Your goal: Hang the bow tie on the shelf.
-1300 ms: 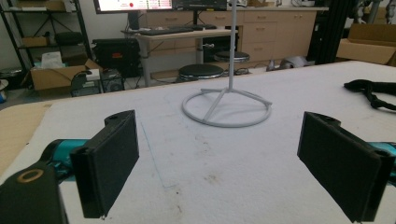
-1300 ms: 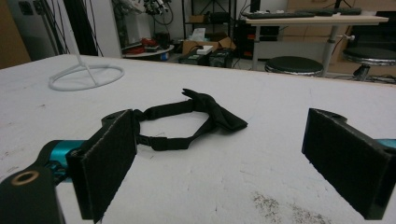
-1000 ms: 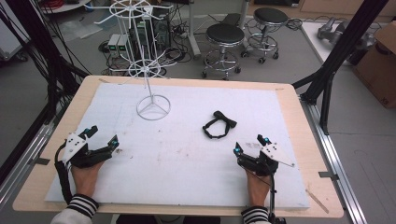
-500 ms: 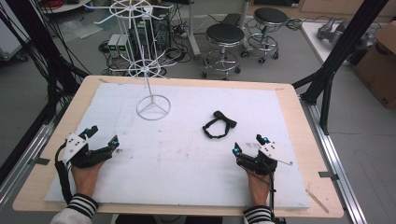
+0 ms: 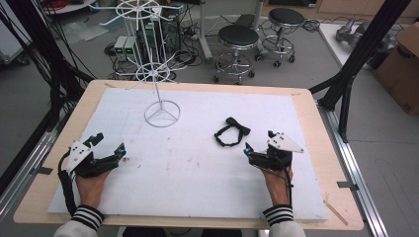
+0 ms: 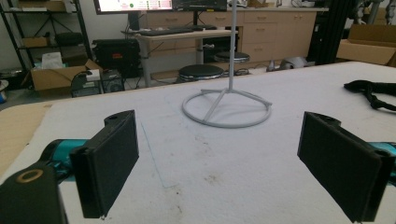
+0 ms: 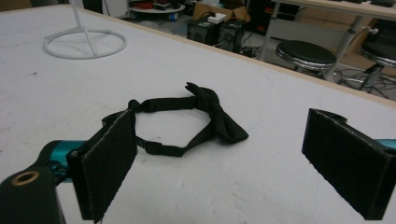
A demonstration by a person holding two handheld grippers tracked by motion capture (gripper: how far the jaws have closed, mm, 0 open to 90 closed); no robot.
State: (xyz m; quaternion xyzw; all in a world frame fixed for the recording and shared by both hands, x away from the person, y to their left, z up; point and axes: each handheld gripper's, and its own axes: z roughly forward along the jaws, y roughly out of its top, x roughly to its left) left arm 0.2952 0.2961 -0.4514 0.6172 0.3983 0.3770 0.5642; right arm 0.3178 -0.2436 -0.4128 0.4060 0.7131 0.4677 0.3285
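Bow tie (image 5: 231, 131) lay flat on the white pad (image 5: 197, 168) that covered the counter (image 5: 316, 123), right of the middle, its strap looped into a ring and the knot at the far right side of the loop. In the right gripper view the bow tie (image 7: 187, 122) sat just beyond the jaws, toward the left one, with nothing touching it. The right hand-held gripper (image 5: 259, 144) rested on the pad just to the near right of the bow tie, its jaws spread wide and holding nothing, with the right hand (image 5: 276, 180) behind it; in its own view the right hand-held gripper (image 7: 233, 168) showed bare pad between the two black pads. The left hand-held gripper (image 5: 108, 145) lay well apart from it at the left side of the pad, held by the left hand (image 5: 89, 185), and it too was released, jaws wide and empty, as the left hand-held gripper (image 6: 219, 163) showed in its own view. A white wire stand (image 5: 160, 94) stood upright on the far left part of the pad, its ring base (image 6: 227, 108) flat on the surface, ahead of the left jaws. Both sleeves carried striped cuffs (image 5: 89, 217). Black stools (image 5: 238, 49) stood on the floor beyond the counter.
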